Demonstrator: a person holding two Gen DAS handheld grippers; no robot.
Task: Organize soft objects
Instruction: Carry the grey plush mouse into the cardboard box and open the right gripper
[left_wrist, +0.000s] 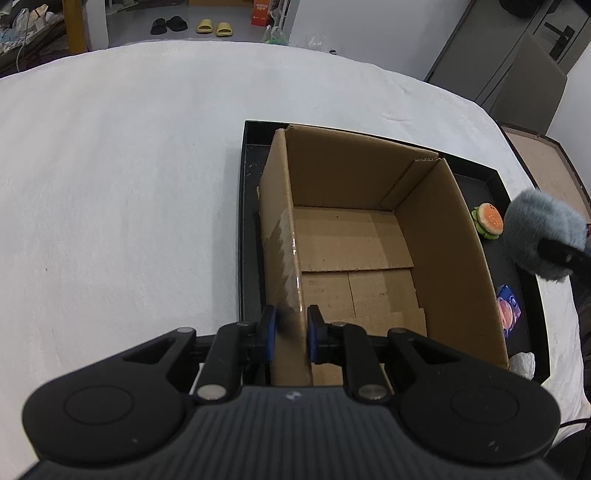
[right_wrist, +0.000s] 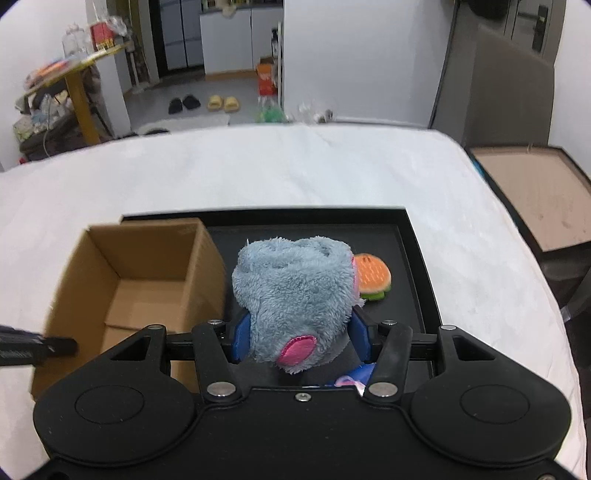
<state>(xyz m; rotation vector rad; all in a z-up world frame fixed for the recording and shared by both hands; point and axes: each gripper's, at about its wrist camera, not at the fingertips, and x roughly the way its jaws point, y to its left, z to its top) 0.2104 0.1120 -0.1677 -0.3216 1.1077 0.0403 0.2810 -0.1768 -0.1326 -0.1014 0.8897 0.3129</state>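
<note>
Squarely between the right gripper (right_wrist: 300, 338) fingers sits the blue plush (right_wrist: 295, 291).

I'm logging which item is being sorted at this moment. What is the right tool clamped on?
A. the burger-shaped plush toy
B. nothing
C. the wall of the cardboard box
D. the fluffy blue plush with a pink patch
D: in the right wrist view the right tool has its blue pads pressed against the sides of the fluffy blue plush, while the burger plush lies apart on the black tray.

Box (left_wrist: 369, 236) in tray (left_wrist: 517, 280), burger toy (left_wrist: 489, 223) beside
</note>
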